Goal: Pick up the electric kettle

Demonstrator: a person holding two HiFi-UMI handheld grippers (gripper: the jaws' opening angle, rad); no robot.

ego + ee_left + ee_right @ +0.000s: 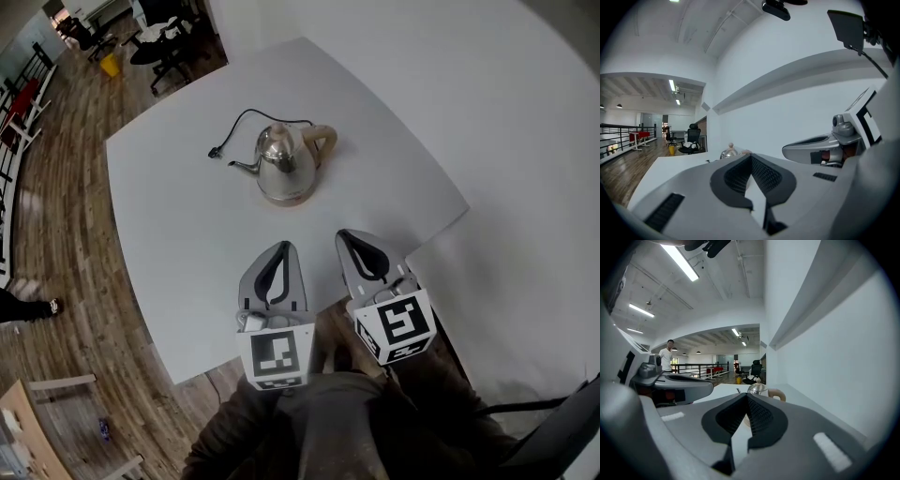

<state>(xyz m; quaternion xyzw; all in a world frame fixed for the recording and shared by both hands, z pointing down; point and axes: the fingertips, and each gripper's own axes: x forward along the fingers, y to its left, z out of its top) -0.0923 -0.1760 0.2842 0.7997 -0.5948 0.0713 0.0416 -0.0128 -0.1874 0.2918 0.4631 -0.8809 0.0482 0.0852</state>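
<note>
A steel electric kettle (286, 165) with a tan handle and a thin spout stands on the white table (187, 234), its black cord (244, 125) trailing to the far left. My left gripper (282, 247) and right gripper (349, 236) hover side by side over the table's near edge, both shut and empty, short of the kettle. In the left gripper view only the kettle's lid (729, 152) shows above my shut left gripper (751, 157). The right gripper view shows the kettle (761, 390) and its handle just beyond my shut right gripper (746, 397).
A white wall (525, 141) runs along the table's right side. Wooden floor (66, 234) lies to the left, with office chairs (164, 47) and a yellow bin (111, 64) far off. A person (667, 356) stands in the distance.
</note>
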